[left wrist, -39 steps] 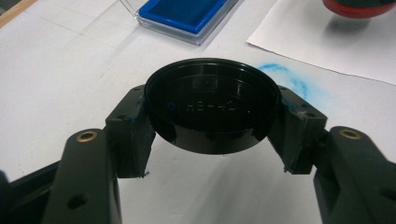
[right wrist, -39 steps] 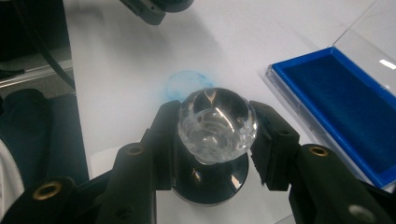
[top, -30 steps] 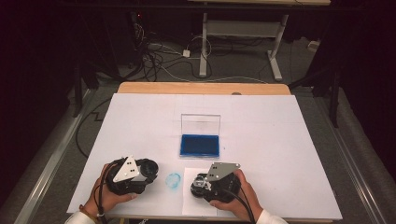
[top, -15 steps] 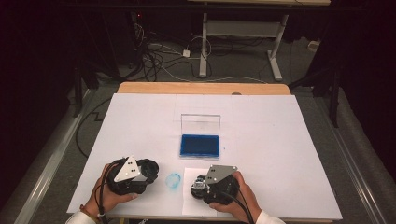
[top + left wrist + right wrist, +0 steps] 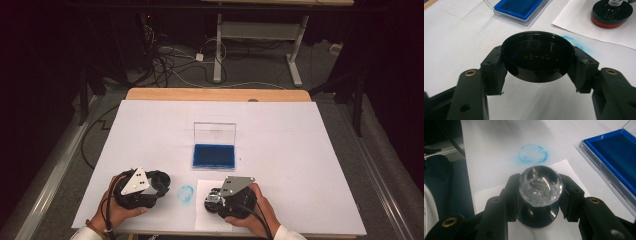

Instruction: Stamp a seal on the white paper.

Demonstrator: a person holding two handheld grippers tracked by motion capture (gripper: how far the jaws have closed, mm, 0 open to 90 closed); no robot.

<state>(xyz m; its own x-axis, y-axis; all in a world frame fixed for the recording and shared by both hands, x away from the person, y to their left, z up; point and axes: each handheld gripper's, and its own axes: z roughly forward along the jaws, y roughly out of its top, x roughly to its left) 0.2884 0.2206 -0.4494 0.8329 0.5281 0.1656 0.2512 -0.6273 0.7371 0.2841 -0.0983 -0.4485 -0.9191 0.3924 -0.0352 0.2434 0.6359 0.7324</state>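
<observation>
Nothing moved: left gripper (image 5: 537,75) clamps cap (image 5: 537,56), right gripper (image 5: 539,200) stamp (image 5: 540,186)

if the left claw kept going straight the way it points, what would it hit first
Probably the ink pad. The left claw, shut on a black cap, points up the left gripper view toward that open blue tray, across bare table. The stamp sits off to the side. Depth is unclear.

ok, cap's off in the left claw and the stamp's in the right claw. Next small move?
Probably carry the stamp over to the open blue ink pad and press it in. The right claw grips its clear knob over the paper sheet, the left claw holds the black cap aside, and the pad's lid stands open.
</observation>
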